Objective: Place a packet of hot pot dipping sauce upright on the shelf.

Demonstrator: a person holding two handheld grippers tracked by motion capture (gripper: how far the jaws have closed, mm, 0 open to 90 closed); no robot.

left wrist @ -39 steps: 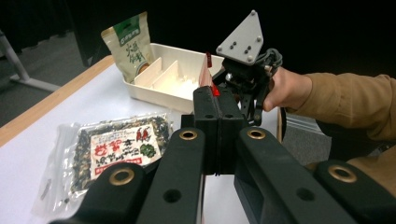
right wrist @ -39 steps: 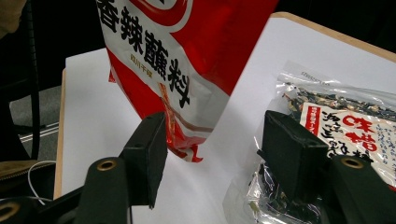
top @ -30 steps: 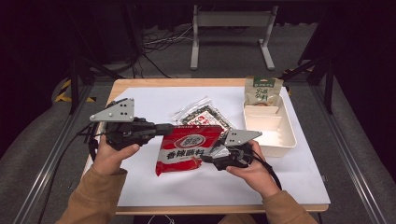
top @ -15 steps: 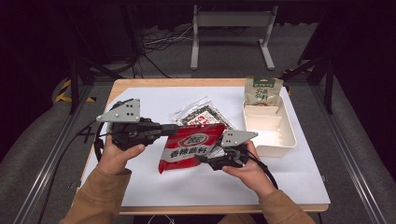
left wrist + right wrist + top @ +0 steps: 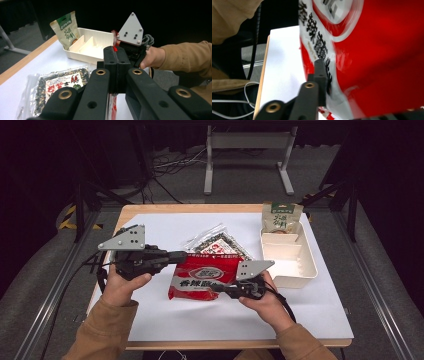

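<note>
The person holds a red packet (image 5: 205, 276) between both tools, just above the white sheet (image 5: 190, 317) that covers the wooden table (image 5: 200, 208). The left gripper (image 5: 182, 255) has its jaws pressed flat together on the packet's upper left edge; in the left gripper view the two black pads meet with a thin sliver of red film caught between them. The right gripper (image 5: 218, 288) bites the packet's lower right edge, and its own view has one jaw lying against the printed face, the red and white wrapper crowding right up to the lens, so it is clamped on the bag. Just beyond the left gripper's tips lies a clear bag of dark seeds (image 5: 218, 243), flat on the sheet and partly tucked under the red packet. Farther off past the right gripper sits a cream divided tray (image 5: 295, 270), with a green pouch (image 5: 281, 217) leaning upright at its far end. The right hand (image 5: 267, 301) and its tan sleeve (image 5: 186, 57) also appear in the left gripper view, beside the tray. Around the table the room is dark: grey floor, loose cables (image 5: 165, 167), a metal stand (image 5: 248, 140) behind, and rails (image 5: 372, 285) running along either side.
</note>
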